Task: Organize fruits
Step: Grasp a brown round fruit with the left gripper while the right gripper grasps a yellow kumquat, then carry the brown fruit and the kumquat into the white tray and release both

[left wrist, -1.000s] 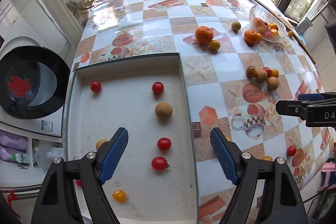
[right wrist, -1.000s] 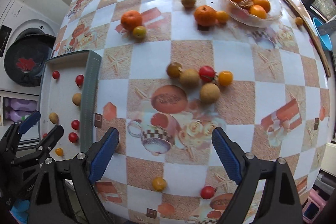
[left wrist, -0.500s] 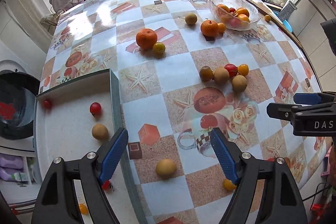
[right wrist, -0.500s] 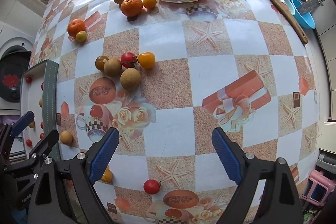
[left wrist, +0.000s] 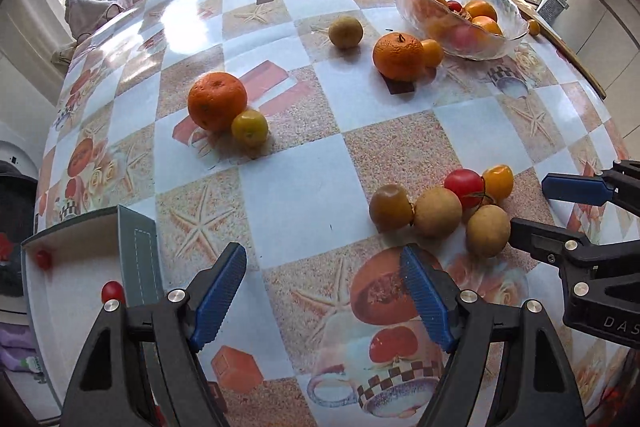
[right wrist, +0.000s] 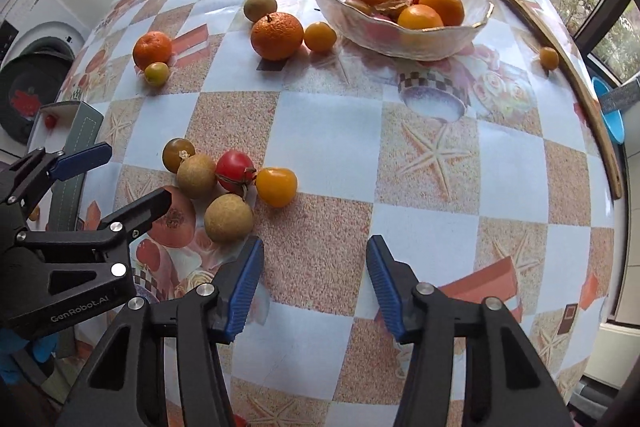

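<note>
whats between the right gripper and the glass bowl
Bare patterned tablecloth only: no fruit between the right gripper and the glass bowl, seen in the right wrist view.

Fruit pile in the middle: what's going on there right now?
Both grippers, left and right, empty; right fingers just narrowed. Fruit cluster loose on table, untouched. Bowl behind, path clear.

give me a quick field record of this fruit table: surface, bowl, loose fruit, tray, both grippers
surface: table under a checkered printed cloth
bowl: glass bowl at the far side, holding oranges and a red fruit
loose fruit: cluster of five small fruits near the grippers; two big oranges further back, each with a small yellow fruit beside it
tray: white tray at the table's left edge, two red tomatoes visible in it
left gripper: left gripper open, nothing between the jaws
right gripper: right gripper open, jaws have just been closing, nothing between them
</note>
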### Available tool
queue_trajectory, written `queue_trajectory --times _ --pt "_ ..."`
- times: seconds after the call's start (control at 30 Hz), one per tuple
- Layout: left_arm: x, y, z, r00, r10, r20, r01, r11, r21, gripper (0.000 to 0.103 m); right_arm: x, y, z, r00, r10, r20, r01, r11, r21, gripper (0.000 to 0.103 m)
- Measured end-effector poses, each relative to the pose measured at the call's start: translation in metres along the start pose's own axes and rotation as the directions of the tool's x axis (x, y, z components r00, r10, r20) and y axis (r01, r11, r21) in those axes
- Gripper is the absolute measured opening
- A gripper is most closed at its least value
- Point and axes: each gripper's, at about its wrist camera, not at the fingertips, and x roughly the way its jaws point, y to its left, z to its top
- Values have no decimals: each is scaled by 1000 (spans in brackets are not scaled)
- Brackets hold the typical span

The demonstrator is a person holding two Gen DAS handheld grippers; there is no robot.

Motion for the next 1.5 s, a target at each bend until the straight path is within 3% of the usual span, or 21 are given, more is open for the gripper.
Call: queue_trajectory --times 0.2,0.27,0.33,0.4,0.57,0.63,0.7,0.8,0.93,1.5 --pt "5 -4 11 999 -26 19 26 1000 17 81 4 5 18 998 32 52 -28 997 -75 52" --pt "5 -6 15 999 -26 22 25 999 25 81 7 9 25 997 41 62 -35 995 -94 42" --pt "5 -9 17 999 -25 23 24 999 34 81 8 10 29 996 62 58 -56 993 -105 22" --pt "4 -13 19 999 -22 25 21 999 45 79 10 12 33 996 70 49 -65 993 -98 22" --pt "-1 -25 20 998 -55 27 53 996 75 51 3 -4 28 995 92 39 -92 996 -10 22" --pt "-3 -30 22 996 -86 17 84 993 82 29 -1 -12 25 995 93 36 -94 995 22 22" --pt "-4 -33 23 996 -92 7 91 992 86 23 -4 -18 22 995 100 32 -102 993 59 22" --pt "-8 -24 19 986 -169 -16 169 986 8 23 -8 -24 17 995 99 23 -101 989 106 22" --pt "-22 -10 8 981 -192 -14 191 980 -58 23 -16 -28 7 994 107 17 -108 984 138 22" --pt "-79 34 -30 987 -159 21 161 972 -174 23 -50 6 -9 993 115 -5 -114 986 120 22"
